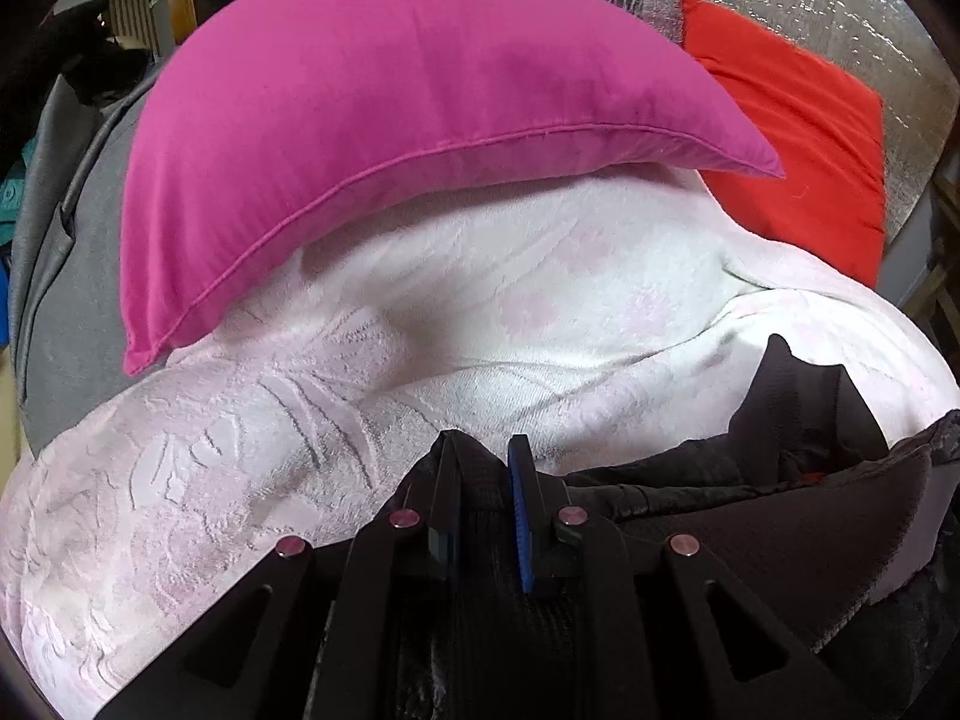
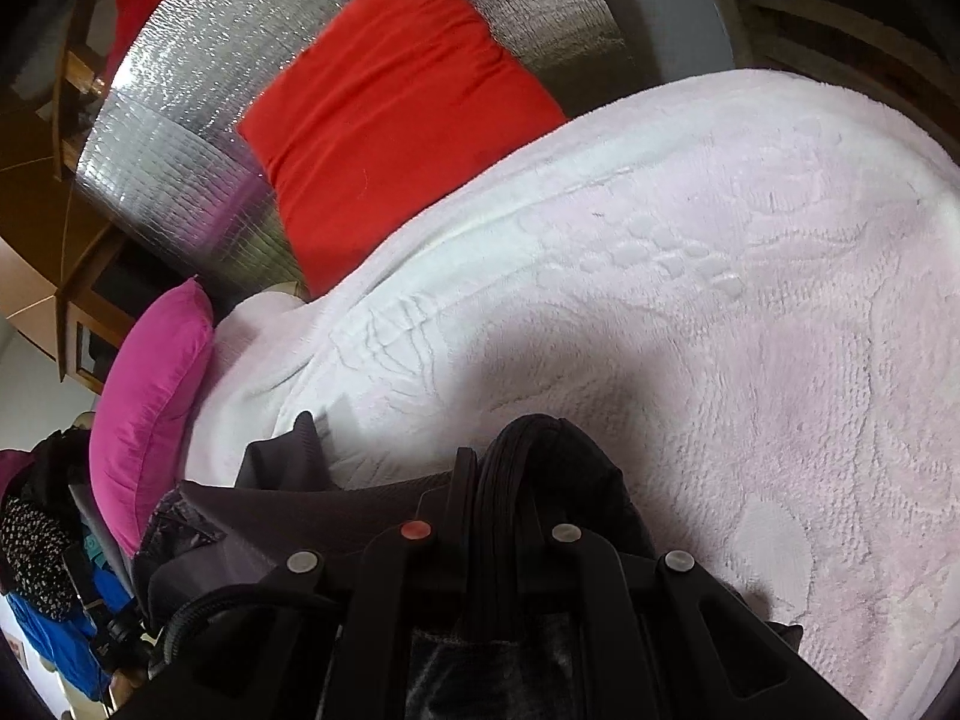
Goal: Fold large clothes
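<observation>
A dark jacket (image 1: 780, 516) with a ribbed black hem lies low over a pale pink textured blanket (image 1: 300, 420). My left gripper (image 1: 486, 450) is shut on the jacket's ribbed edge, which fills the gap between its fingers. In the right wrist view my right gripper (image 2: 510, 456) is shut on a bunched black ribbed part of the same jacket (image 2: 288, 516), held just above the blanket (image 2: 720, 330). The rest of the jacket is hidden under both grippers.
A magenta pillow (image 1: 390, 120) lies on the blanket's far side, also in the right wrist view (image 2: 150, 396). A red pillow (image 1: 798, 120) leans on a silver foil panel (image 2: 180, 150). A grey cushion (image 1: 72, 276) is at left. Clothes pile (image 2: 42, 540) at far left.
</observation>
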Tool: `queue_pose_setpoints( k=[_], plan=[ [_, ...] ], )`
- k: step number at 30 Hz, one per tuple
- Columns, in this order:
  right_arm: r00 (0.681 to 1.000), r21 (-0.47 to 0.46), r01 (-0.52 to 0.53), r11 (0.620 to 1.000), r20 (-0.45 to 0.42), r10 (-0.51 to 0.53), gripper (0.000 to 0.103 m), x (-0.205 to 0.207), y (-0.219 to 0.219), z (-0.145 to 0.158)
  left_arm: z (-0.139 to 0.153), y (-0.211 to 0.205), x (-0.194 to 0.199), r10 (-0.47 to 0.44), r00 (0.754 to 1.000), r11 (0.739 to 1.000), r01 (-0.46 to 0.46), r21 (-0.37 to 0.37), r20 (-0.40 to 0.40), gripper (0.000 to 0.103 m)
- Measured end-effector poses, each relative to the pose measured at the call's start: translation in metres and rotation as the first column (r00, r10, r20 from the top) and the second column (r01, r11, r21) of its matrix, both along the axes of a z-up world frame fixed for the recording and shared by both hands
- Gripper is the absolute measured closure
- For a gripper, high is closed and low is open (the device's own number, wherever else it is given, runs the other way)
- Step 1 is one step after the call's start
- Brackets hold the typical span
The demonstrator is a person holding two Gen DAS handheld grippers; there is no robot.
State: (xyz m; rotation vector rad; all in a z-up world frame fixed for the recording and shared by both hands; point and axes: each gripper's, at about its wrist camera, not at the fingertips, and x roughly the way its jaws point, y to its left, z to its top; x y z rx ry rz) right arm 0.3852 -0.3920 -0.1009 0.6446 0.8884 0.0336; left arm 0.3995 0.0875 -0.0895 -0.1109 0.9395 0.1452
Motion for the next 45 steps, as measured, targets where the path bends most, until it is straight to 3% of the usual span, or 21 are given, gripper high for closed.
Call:
queue_pose_setpoints(
  k=[7, 10, 11, 12, 13, 14, 15, 19, 23, 30, 34, 40, 42, 43, 44, 45],
  plan=[
    [1.000, 0.063, 0.008, 0.998, -0.007, -0.008, 0.091, 0.001, -0.006, 0.000, -0.001, 0.009, 0.002, 0.018, 1.000, 0.997, -0.016, -0.076, 0.022, 0.082],
    [1.000, 0.124, 0.018, 0.992, -0.002, -0.017, 0.085, 0.000, -0.010, -0.001, 0.002, 0.015, 0.002, 0.024, 0.999, 0.990, -0.019, -0.141, 0.032, 0.075],
    [1.000, 0.151, 0.018, 0.988, 0.011, -0.020, 0.076, 0.000, -0.013, 0.002, 0.005, 0.017, 0.001, 0.030, 0.999, 0.989, -0.023, -0.148, 0.043, 0.068],
    [1.000, 0.167, 0.018, 0.986, 0.022, -0.022, 0.055, -0.001, -0.013, 0.003, 0.010, 0.019, -0.001, 0.043, 0.997, 0.989, -0.033, -0.145, 0.068, 0.063],
    [0.999, 0.185, 0.021, 0.982, 0.045, -0.029, 0.043, -0.003, -0.015, 0.008, 0.014, 0.020, -0.002, 0.054, 0.995, 0.989, -0.041, -0.140, 0.089, 0.052],
    [0.996, 0.185, 0.035, 0.982, 0.069, -0.048, 0.025, -0.006, -0.017, 0.015, 0.020, 0.023, -0.005, 0.070, 0.990, 0.989, -0.054, -0.136, 0.120, 0.044],
    [0.995, 0.172, 0.046, 0.984, 0.081, -0.060, 0.023, -0.007, -0.017, 0.020, 0.026, 0.027, -0.007, 0.087, 0.986, 0.988, -0.068, -0.136, 0.144, 0.039],
    [0.992, 0.135, 0.040, 0.990, 0.114, -0.056, 0.023, -0.016, -0.021, 0.042, 0.041, 0.040, -0.015, 0.107, 0.977, 0.987, -0.083, -0.139, 0.182, 0.036],
    [0.994, 0.081, 0.037, 0.996, 0.103, -0.046, 0.023, -0.030, -0.029, 0.048, 0.040, 0.046, -0.024, 0.060, 0.982, 0.994, -0.042, -0.105, 0.178, 0.033],
    [0.995, -0.098, -0.099, 0.990, 0.017, 0.101, 0.023, -0.038, -0.024, 0.029, 0.013, 0.036, -0.027, -0.116, 0.987, 0.991, 0.123, -0.060, 0.107, 0.032],
    [0.983, -0.210, -0.185, 0.960, -0.020, 0.185, 0.023, -0.022, -0.009, 0.023, 0.003, 0.016, -0.013, -0.239, 0.970, 0.970, 0.240, -0.033, 0.049, 0.032],
    [0.962, -0.200, -0.272, 0.941, -0.060, 0.265, 0.026, 0.004, 0.004, 0.008, -0.008, -0.001, 0.013, -0.294, 0.956, 0.956, 0.293, -0.027, -0.008, 0.032],
    [0.954, -0.191, -0.299, 0.935, -0.092, 0.286, 0.051, 0.006, 0.007, 0.000, -0.014, -0.008, 0.016, -0.304, 0.952, 0.953, 0.304, -0.007, -0.039, 0.037],
    [0.953, -0.202, -0.301, 0.932, -0.094, 0.287, 0.055, 0.005, 0.008, -0.001, -0.017, -0.011, 0.017, -0.303, 0.952, 0.953, 0.303, 0.013, -0.042, 0.047],
    [0.951, -0.201, -0.309, 0.930, -0.094, 0.295, 0.068, 0.003, 0.008, -0.002, -0.019, -0.012, 0.018, -0.300, 0.953, 0.953, 0.301, 0.021, -0.050, 0.072],
    [0.951, -0.217, -0.308, 0.926, -0.093, 0.294, 0.079, 0.002, 0.010, 0.000, -0.021, -0.014, 0.019, -0.290, 0.955, 0.956, 0.291, 0.023, -0.059, 0.079]
  ],
)
